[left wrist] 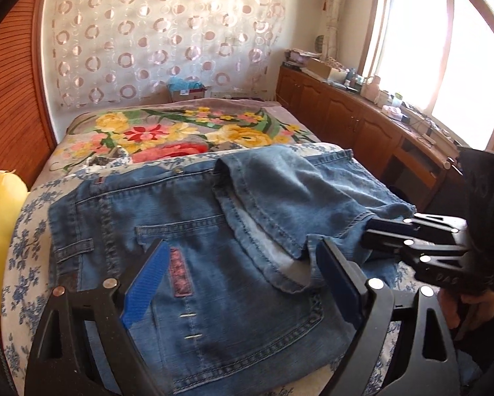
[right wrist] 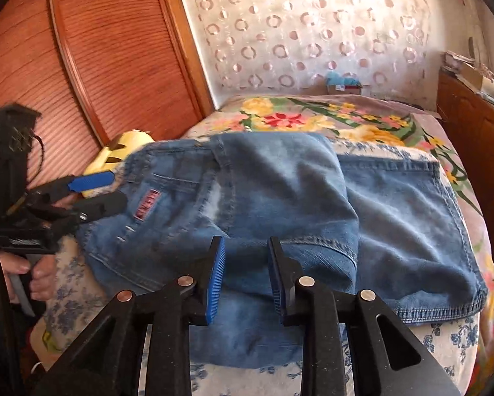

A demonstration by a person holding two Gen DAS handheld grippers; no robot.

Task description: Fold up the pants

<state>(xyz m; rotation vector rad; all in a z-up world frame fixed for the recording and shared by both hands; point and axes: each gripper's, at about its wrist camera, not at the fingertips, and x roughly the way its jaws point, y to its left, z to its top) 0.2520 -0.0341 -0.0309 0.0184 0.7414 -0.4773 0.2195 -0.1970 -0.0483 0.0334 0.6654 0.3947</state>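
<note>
One jeans folded on bed; two grippers, both parted.

Blue jeans, folded, flat on bed

pink jeans patch, lettering unreadable

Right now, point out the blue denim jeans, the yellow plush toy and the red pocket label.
blue denim jeans (left wrist: 214, 313), left wrist view, back pocket.
yellow plush toy (left wrist: 2, 204), left wrist view, body.
red pocket label (right wrist: 147, 209), right wrist view, centre.
</note>
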